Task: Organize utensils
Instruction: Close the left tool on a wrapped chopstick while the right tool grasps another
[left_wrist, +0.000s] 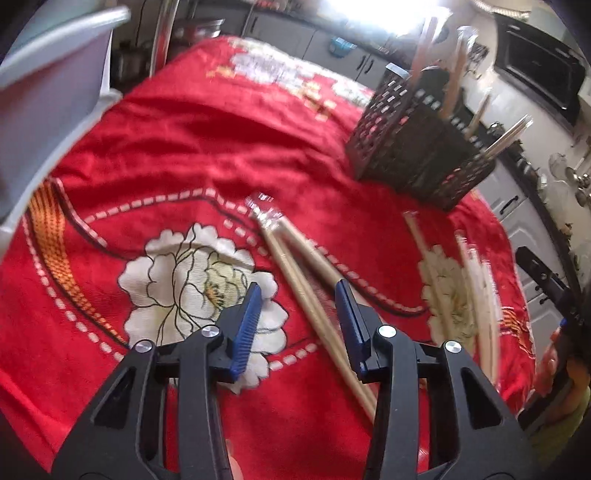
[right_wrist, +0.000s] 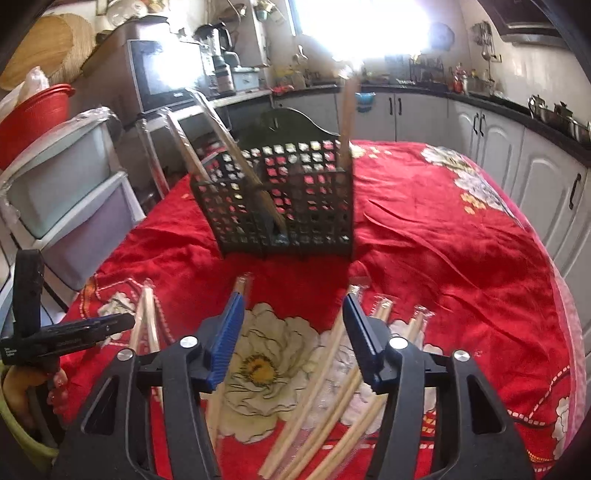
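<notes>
Wrapped pairs of wooden chopsticks lie on a red flowered cloth. In the left wrist view my left gripper (left_wrist: 298, 291) is open, its jaws either side of one wrapped pair (left_wrist: 295, 273). More pairs (left_wrist: 476, 291) lie to the right. A black perforated holder (left_wrist: 417, 147) stands at the back right with several chopsticks in it. In the right wrist view my right gripper (right_wrist: 293, 310) is open and empty above several loose pairs (right_wrist: 332, 398). The holder (right_wrist: 284, 199) stands just ahead, chopsticks leaning in it.
Plastic drawers (right_wrist: 70, 192) stand off the table's left edge. Kitchen cabinets (right_wrist: 517, 162) and a counter run along the back and right. The left gripper's body (right_wrist: 66, 336) shows at the lower left of the right wrist view.
</notes>
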